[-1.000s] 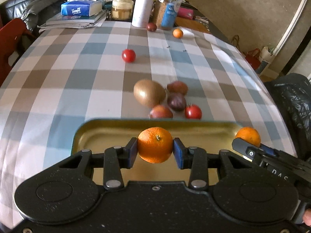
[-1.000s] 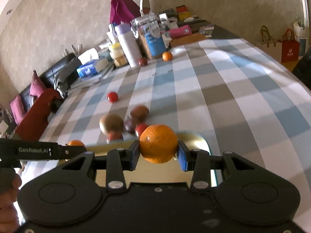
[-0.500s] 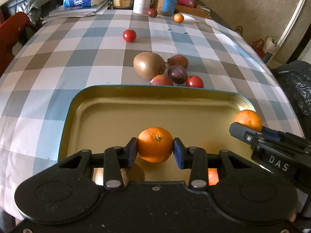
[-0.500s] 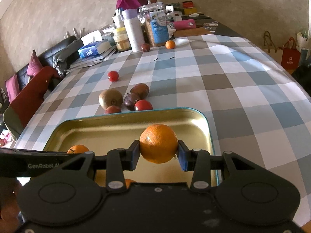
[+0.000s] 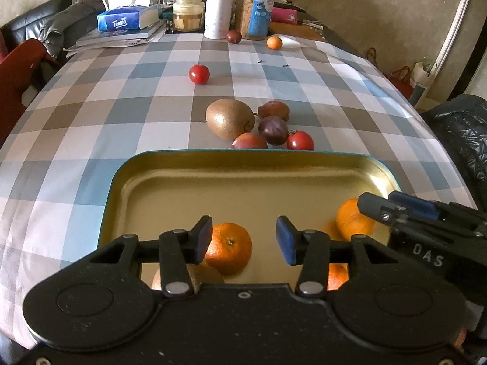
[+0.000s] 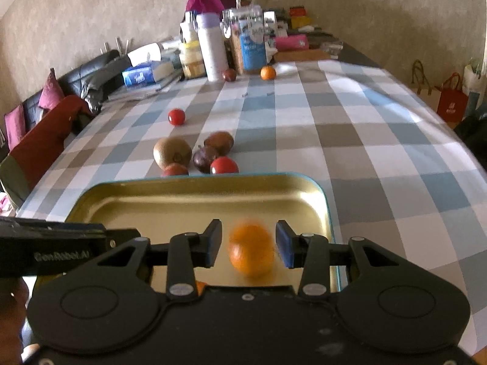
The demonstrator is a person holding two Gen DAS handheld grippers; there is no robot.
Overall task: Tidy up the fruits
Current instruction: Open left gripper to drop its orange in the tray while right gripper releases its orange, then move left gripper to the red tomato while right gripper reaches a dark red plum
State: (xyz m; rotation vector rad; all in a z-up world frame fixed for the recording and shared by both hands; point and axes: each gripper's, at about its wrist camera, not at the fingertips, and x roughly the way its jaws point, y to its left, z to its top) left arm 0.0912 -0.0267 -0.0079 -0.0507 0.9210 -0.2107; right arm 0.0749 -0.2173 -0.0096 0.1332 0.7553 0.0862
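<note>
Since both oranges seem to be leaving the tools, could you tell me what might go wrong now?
The left tool has just been opening its jaws; the loose orange between them could roll across the smooth tray. The blurred orange between the open pads of the right tool seems to be dropping and might bounce toward the tray's right rim. The two tools sit close together, so they could knock each other.

A checked cloth (image 5: 100, 121) covers the counter. A gold tray (image 5: 115, 188) sits at the near edge. Just beyond its far rim cluster a kiwi (image 5: 229, 118), three dark fruits and a tomato (image 5: 299, 140). Farther off, left of centre, lies a lone tomato (image 5: 199, 74). At the far end stand a bottle (image 5: 216, 12), jars, a tissue pack (image 5: 127, 19), books, a plum and a small orange (image 5: 274, 42).
</note>
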